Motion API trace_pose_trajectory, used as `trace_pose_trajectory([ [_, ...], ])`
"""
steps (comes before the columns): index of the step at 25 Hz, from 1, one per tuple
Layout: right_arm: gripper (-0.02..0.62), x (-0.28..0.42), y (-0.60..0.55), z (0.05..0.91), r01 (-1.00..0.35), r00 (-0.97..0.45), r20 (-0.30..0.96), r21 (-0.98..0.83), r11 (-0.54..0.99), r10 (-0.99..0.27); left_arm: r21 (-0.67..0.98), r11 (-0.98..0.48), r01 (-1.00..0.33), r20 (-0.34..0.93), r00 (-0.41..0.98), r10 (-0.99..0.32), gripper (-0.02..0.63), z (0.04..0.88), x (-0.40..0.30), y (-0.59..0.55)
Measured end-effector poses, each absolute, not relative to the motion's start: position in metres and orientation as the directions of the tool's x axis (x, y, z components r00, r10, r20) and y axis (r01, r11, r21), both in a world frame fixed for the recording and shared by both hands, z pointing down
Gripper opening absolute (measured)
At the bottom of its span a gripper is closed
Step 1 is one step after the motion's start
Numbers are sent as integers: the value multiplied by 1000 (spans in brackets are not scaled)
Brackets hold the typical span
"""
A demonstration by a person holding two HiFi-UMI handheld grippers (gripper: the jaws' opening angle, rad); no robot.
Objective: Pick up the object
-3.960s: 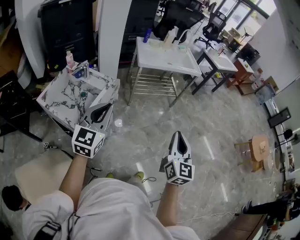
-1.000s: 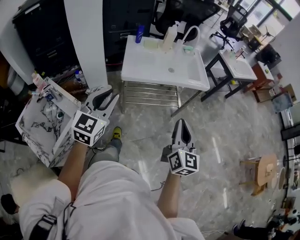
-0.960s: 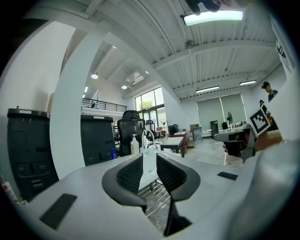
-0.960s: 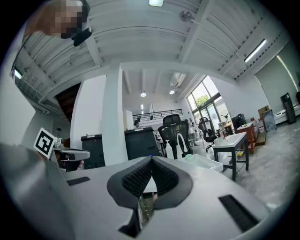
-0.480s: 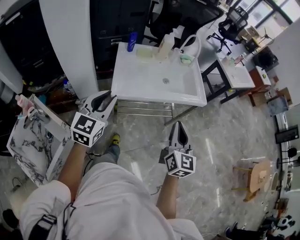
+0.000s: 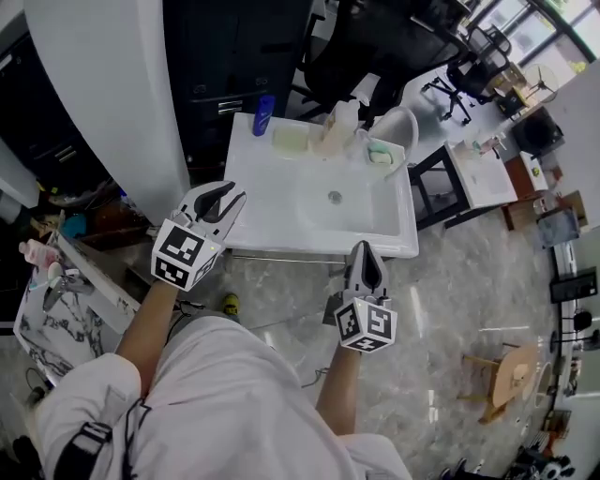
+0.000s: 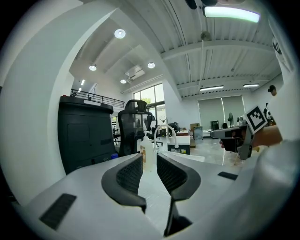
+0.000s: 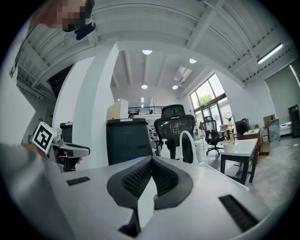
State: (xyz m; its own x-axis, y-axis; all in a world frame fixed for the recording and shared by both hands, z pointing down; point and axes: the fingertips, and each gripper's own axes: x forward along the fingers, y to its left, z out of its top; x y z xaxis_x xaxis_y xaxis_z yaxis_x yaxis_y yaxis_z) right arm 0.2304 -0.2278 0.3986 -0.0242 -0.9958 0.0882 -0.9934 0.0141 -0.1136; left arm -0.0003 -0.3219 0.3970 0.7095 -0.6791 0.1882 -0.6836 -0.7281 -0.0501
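looked like the approach step: my left gripper [image 6: 234, 194] hung empty, jaws apart, white bottle [image 7: 148, 152] well ahead of it. right gripper [image 6: 364, 249] was pinched together. next i'd probably need to reach forward.

A white sink unit [image 6: 281, 206] stands at upper centre of the head view, on a glossy grey marbled floor [image 6: 459, 281]. Behind it are a black cabinet [image 6: 234, 47] and a black mesh office chair [image 6: 361, 52]. A broad white pillar [image 6: 103, 94] fills the upper left. Right of the sink unit is a white desk [image 6: 483, 173] on black legs, with another black chair [image 6: 466, 70] beyond it and windows [image 6: 525, 19] in the upper right corner. A marble-patterned stand [image 6: 61, 328] sits at lower left, a small wooden stool [image 6: 514, 370] at lower right. In the left gripper view, round ceiling lamps [image 7: 120, 33] and a strip light [image 7: 229, 14] glow on a white ribbed ceiling [image 7: 225, 61].
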Motion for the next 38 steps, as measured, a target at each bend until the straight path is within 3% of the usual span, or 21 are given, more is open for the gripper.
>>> trace_pose_trajectory([
  [11,6,252,-301,413,-996,16,128,-90,-28,-992,-45,-777,-628,249,746,-618,88,429,32,-401],
  [28,6,314,-410,423,-989,-58,58,-143,49,-997,-77,-752,-655,347,689,-636,89,463,105,-498],
  [38,6,326,-454,431,-979,-134,52,-160,125,-990,-292,-796,-530,472,644,-602,95,496,143,-539],
])
